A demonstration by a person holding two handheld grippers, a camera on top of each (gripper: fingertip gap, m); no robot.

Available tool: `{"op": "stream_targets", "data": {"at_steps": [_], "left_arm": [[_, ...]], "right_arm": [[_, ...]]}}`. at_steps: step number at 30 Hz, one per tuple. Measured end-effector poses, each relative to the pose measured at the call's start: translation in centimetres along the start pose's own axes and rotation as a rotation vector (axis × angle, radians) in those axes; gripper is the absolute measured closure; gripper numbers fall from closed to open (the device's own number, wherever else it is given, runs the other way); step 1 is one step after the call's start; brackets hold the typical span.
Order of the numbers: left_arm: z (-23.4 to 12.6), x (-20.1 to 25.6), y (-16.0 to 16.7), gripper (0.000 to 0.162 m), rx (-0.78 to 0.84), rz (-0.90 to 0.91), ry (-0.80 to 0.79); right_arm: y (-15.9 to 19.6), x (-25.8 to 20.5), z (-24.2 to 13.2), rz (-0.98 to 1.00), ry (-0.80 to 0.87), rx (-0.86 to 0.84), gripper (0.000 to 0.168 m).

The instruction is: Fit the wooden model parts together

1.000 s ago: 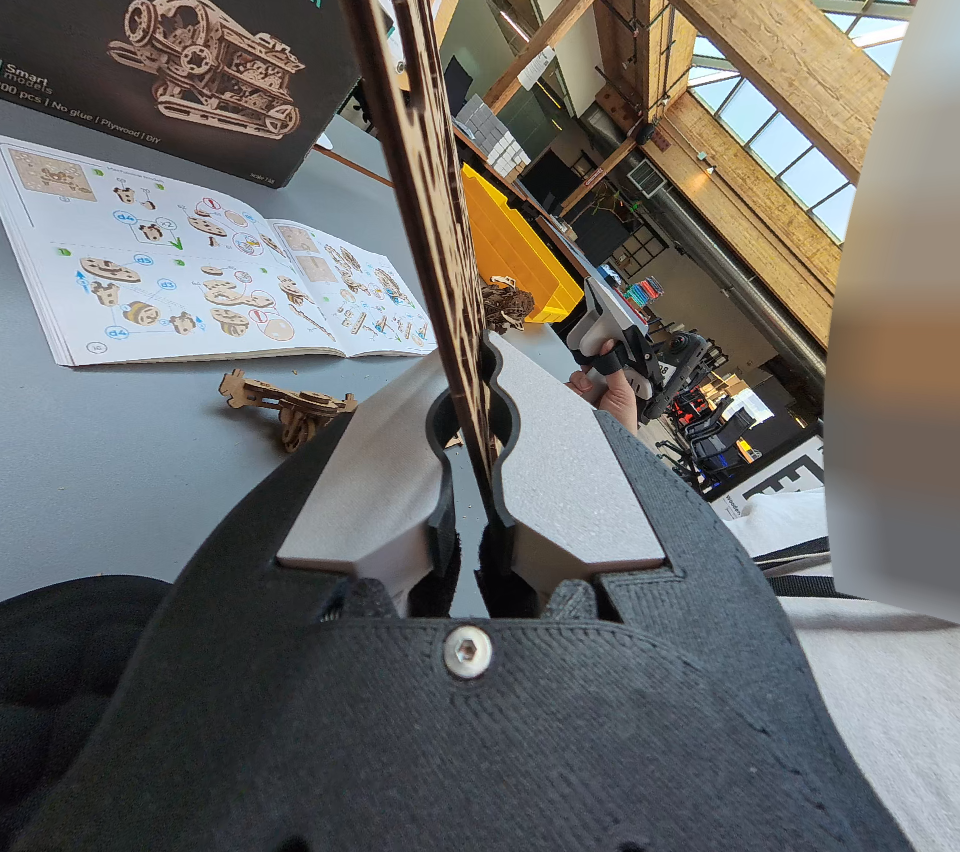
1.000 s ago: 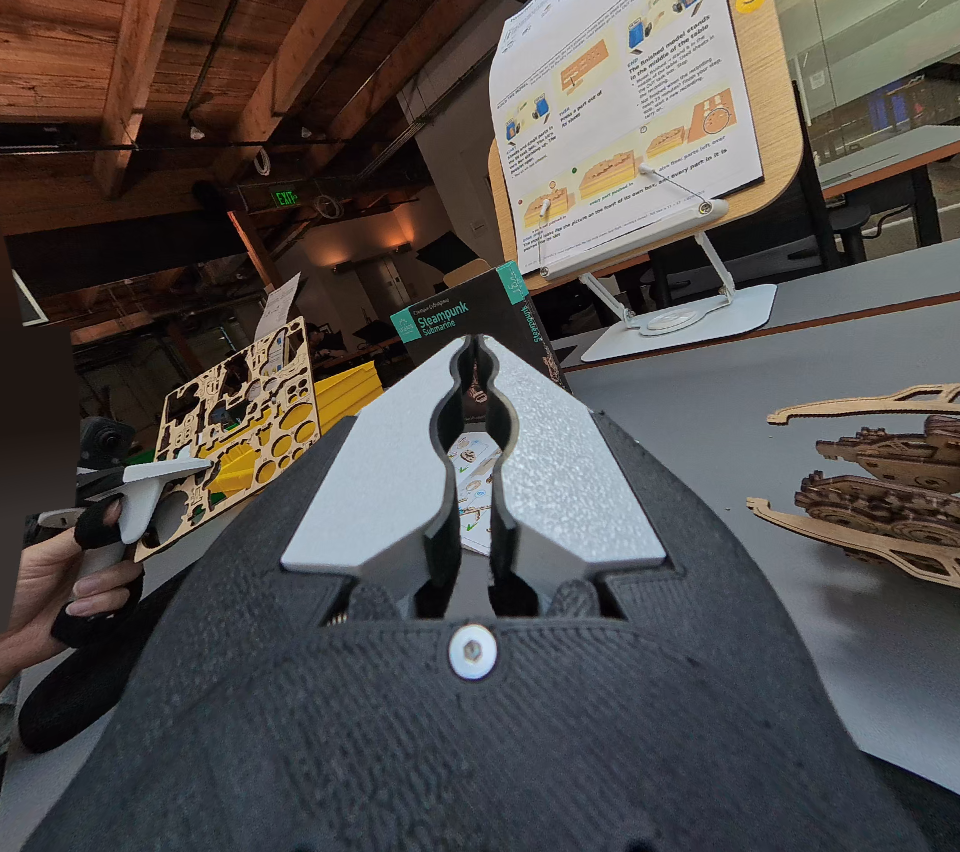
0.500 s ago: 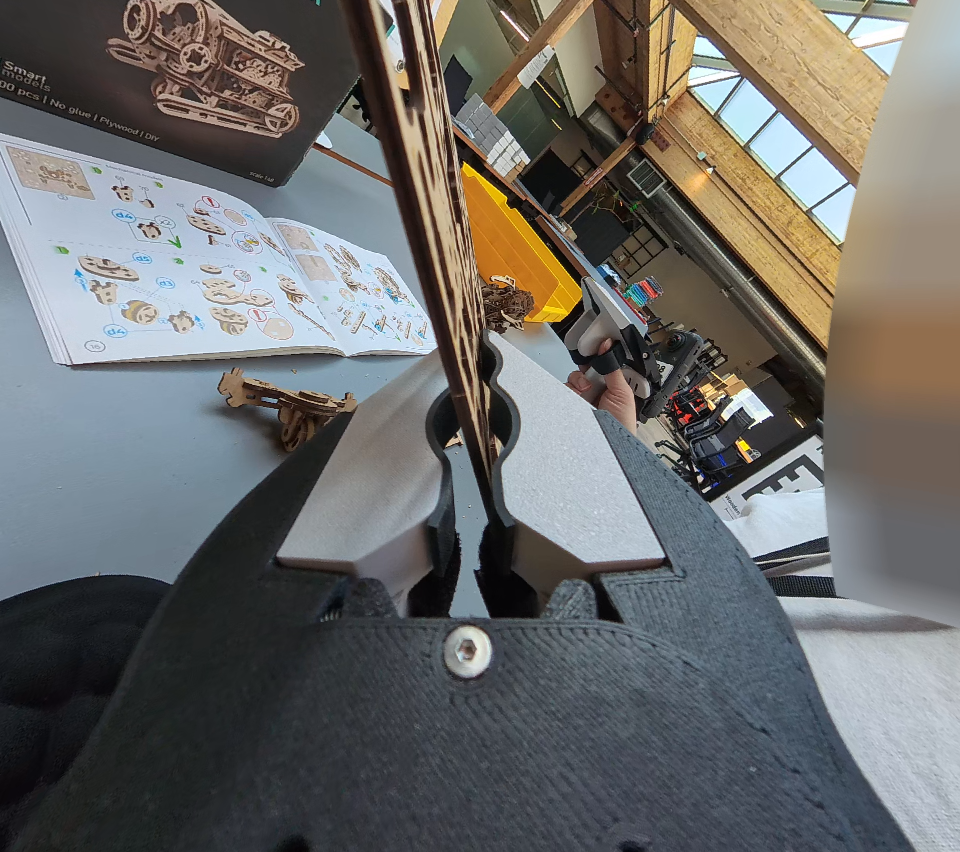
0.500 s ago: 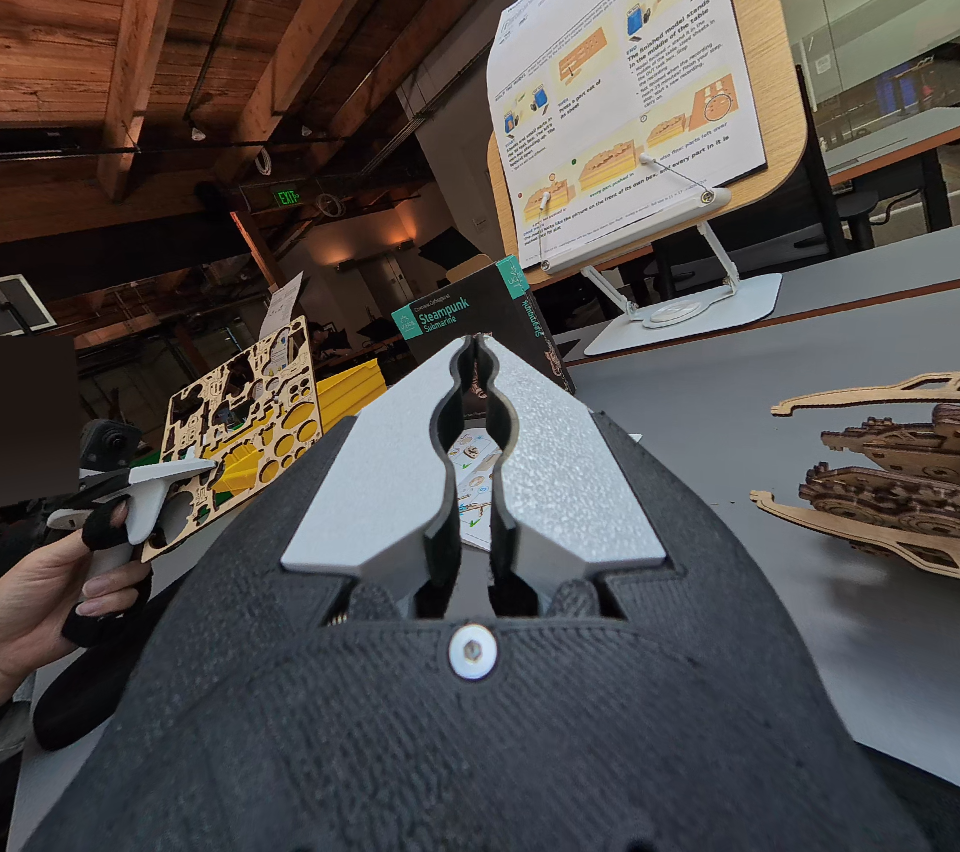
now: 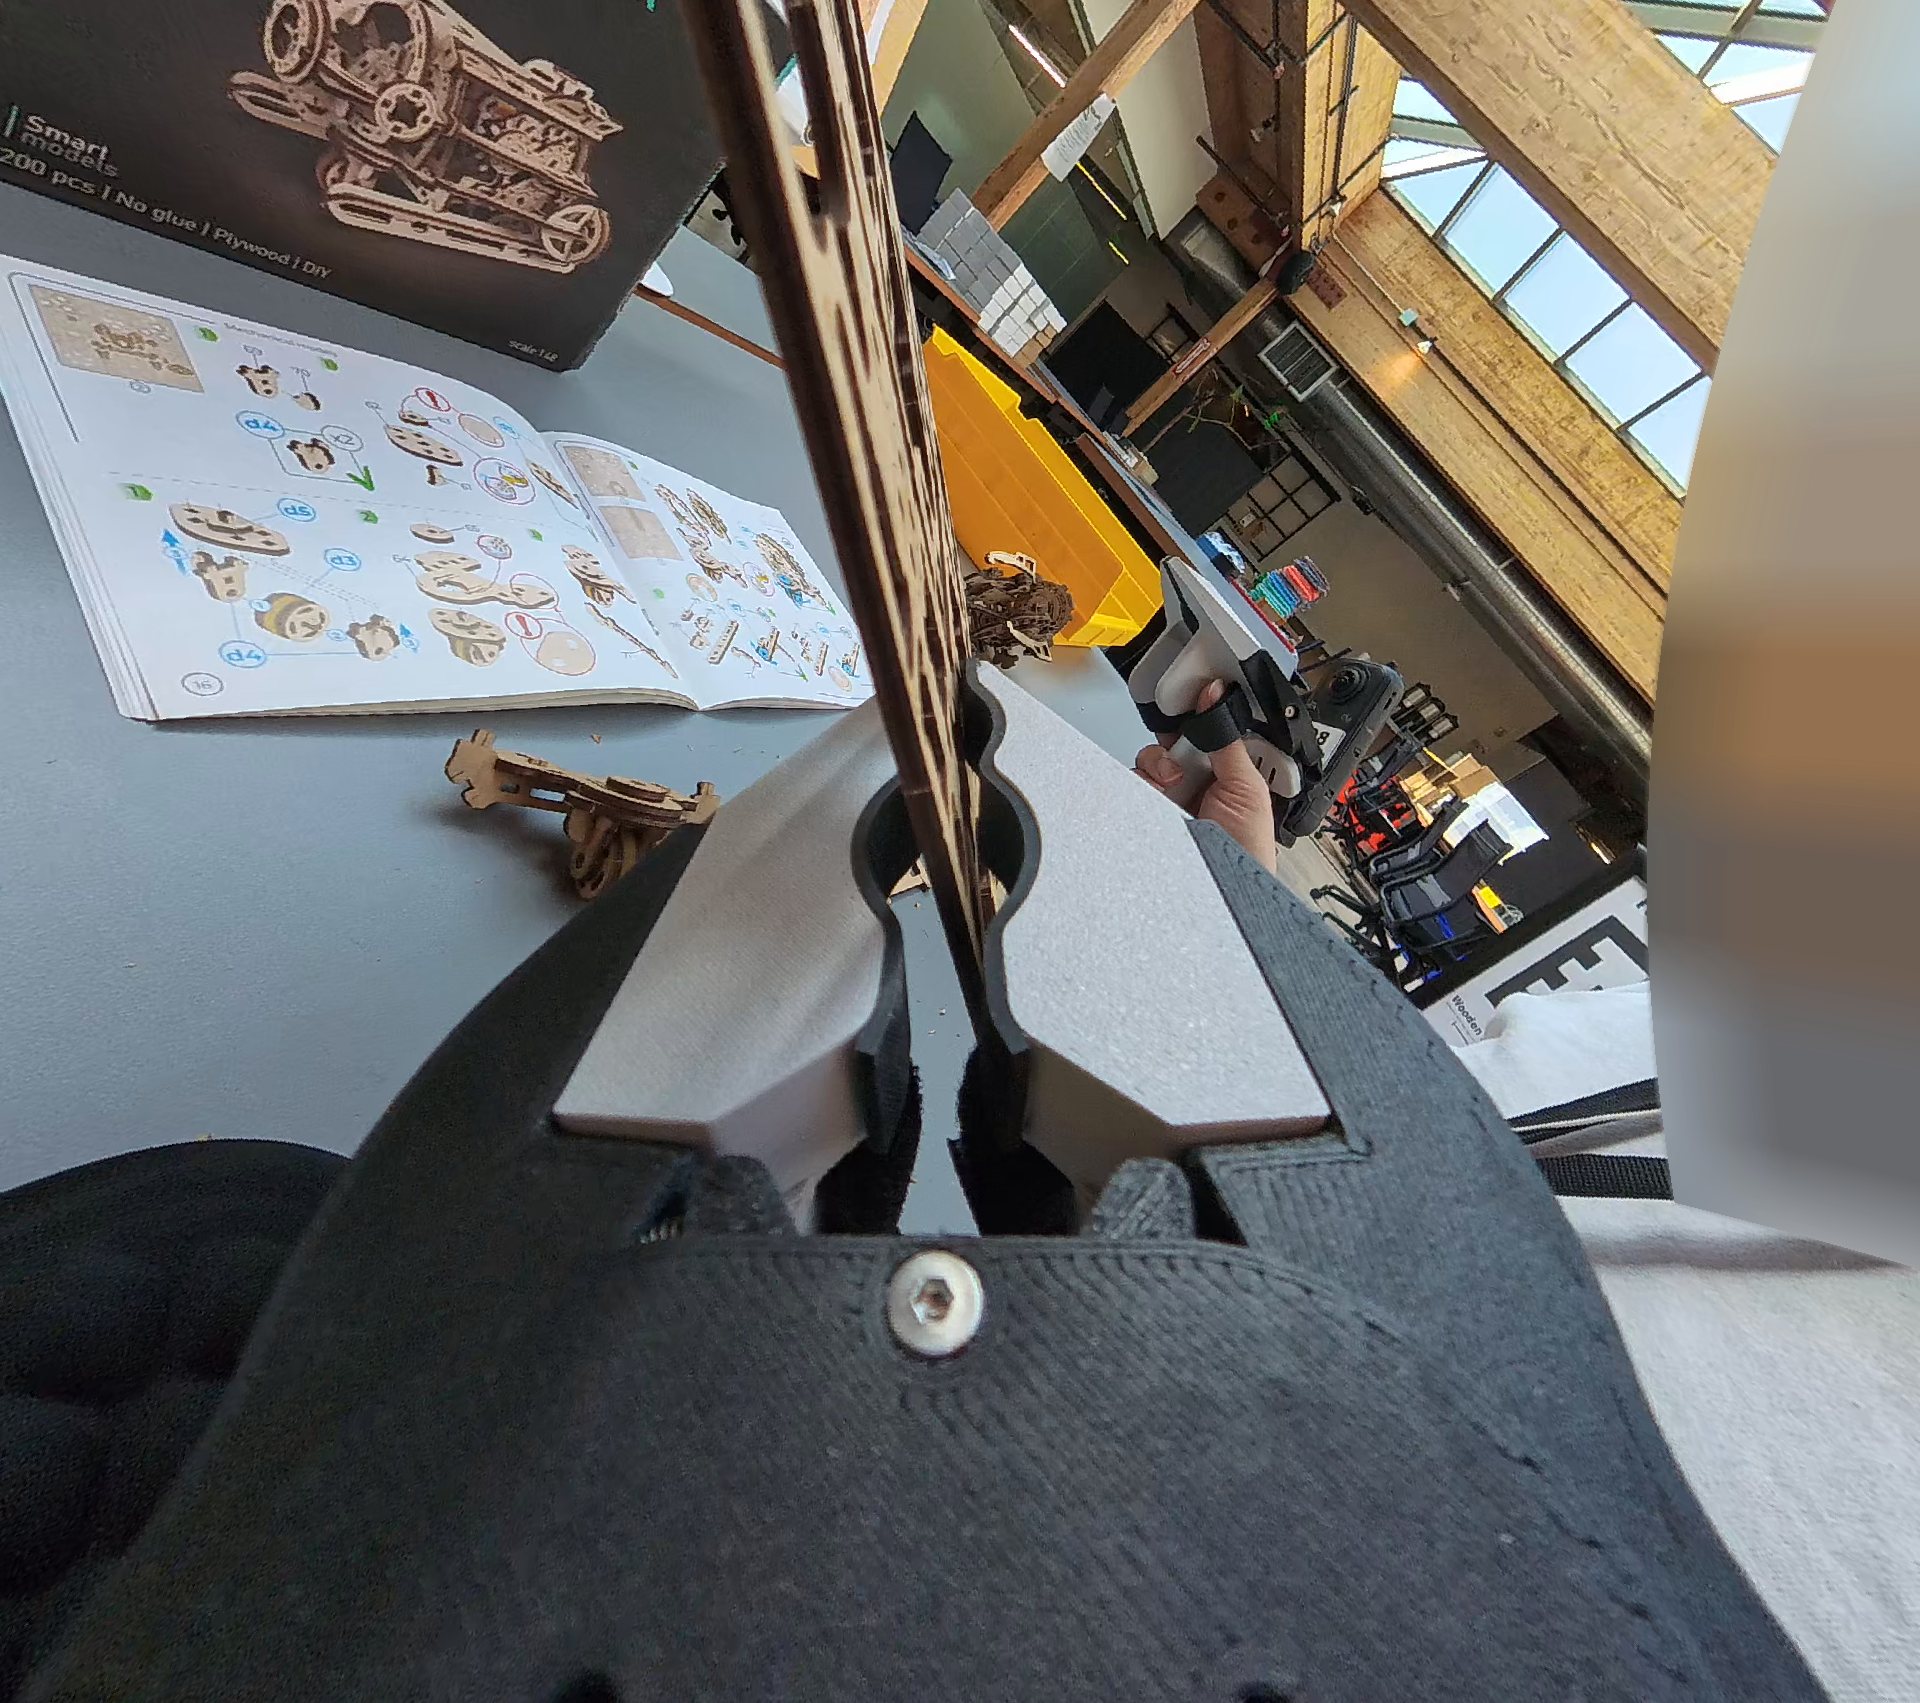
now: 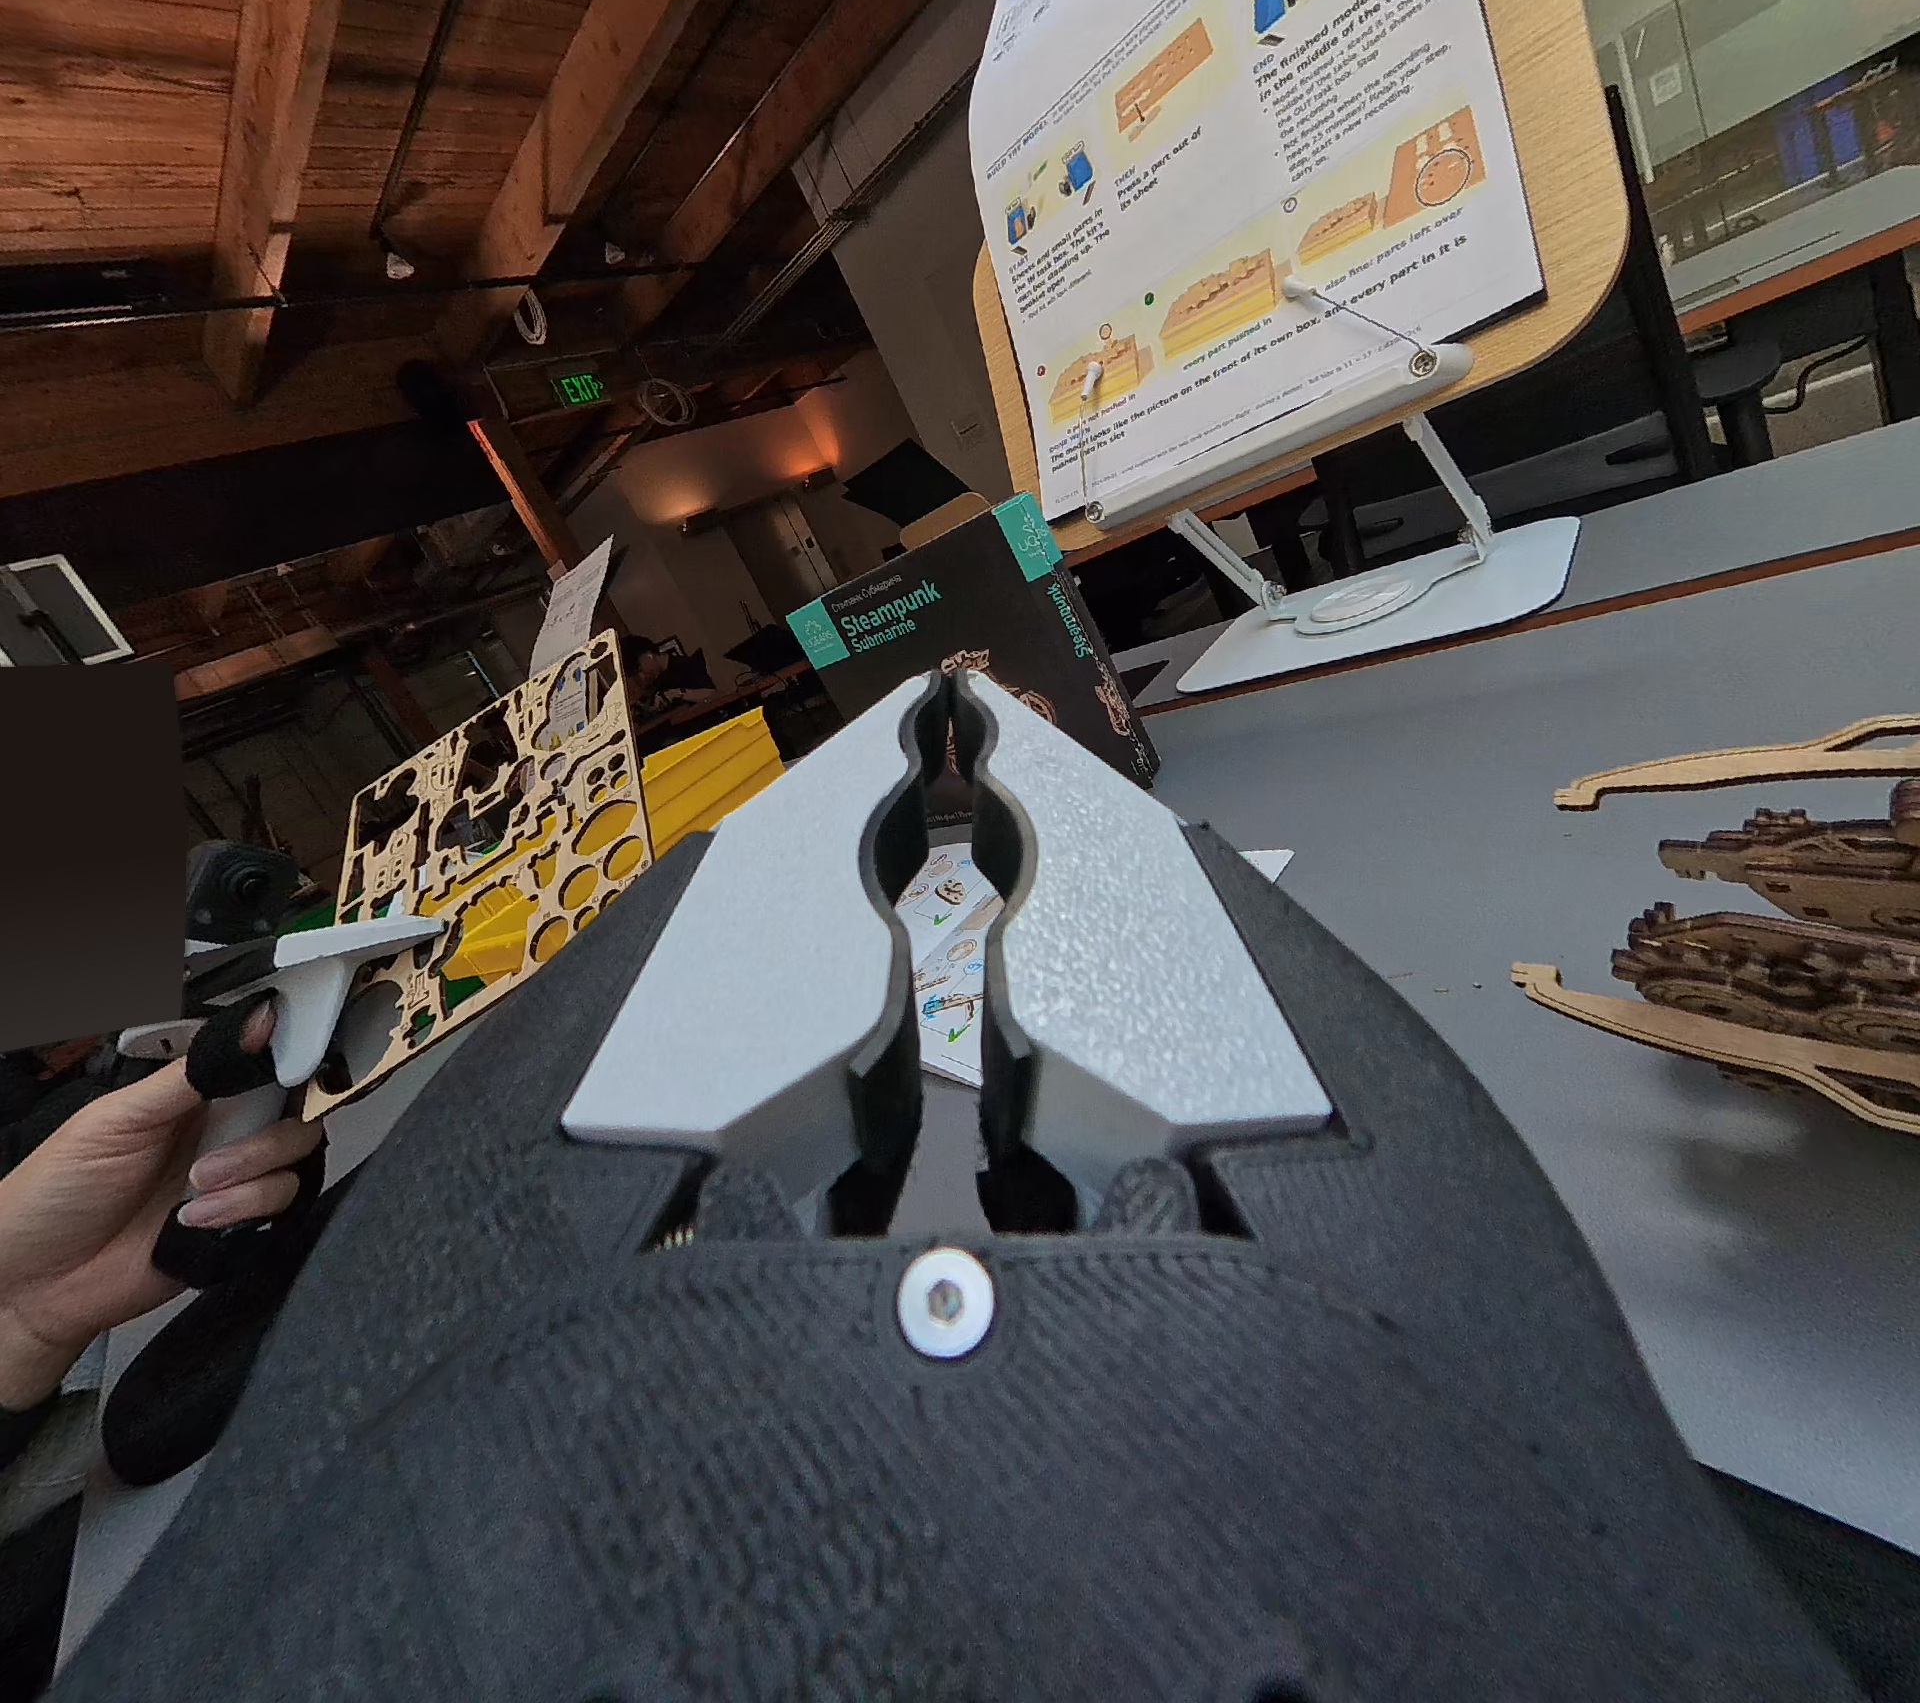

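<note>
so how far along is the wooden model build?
Partway. Done: a large sub-assembly sits on the table, a smaller one lies by the open manual. In hand: the left gripper is shut on a plywood parts sheet with many pieces already punched out; the right gripper is shut and empty. Left: remaining sheet parts and joining the sub-assemblies.

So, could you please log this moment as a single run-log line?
left tongs: shut on plywood sheet, held upright | right tongs: shut, empty | partly built model: on table, untouched
</note>
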State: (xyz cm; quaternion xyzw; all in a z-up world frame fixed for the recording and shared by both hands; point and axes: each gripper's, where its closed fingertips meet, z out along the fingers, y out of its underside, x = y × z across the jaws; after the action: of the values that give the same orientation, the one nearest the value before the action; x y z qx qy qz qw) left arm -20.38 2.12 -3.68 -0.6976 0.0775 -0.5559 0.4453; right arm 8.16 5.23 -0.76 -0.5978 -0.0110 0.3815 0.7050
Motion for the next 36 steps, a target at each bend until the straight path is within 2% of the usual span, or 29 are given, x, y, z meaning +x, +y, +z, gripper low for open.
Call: {"op": "stream_targets", "data": {"at_steps": [10, 13, 16, 21, 29, 34, 36], "left_arm": [[-0.8, -0.7, -0.5, 0.161, 0.017, 0.005, -0.04], [-4.8, -3.0, -2.8, 0.161, 0.089, 0.037, -0.22], [-10.5, -4.1, -5.1, 0.161, 0.2, -0.037, -0.308], [-17.5, -6.8, -3.5, 0.161, 0.274, -0.193, -0.453], [-23.3, -10.1, -1.1, 0.161, 0.44, -0.461, -0.383], [-26.6, -12.8, -0.1, 0.16, 0.408, -0.475, -0.529], [-27.0, -13.1, -0.1, 0.159, 0.388, -0.5, -0.538]], "right_arm": [[0.5, 0.2, 0.2, 0.013, 0.003, -0.023, 0.168], [0.5, 0.1, 0.2, 0.025, -0.004, -0.021, 0.168], [1.2, -0.2, 0.5, 0.046, -0.025, -0.046, 0.168], [2.6, -1.2, 1.2, 0.043, -0.063, -0.111, 0.168], [3.1, -1.0, 1.4, 0.009, -0.044, -0.129, 0.168], [3.4, -1.2, 1.5, -0.015, -0.045, -0.148, 0.168], [3.4, -1.2, 1.5, -0.02, -0.046, -0.147, 0.168]]}}
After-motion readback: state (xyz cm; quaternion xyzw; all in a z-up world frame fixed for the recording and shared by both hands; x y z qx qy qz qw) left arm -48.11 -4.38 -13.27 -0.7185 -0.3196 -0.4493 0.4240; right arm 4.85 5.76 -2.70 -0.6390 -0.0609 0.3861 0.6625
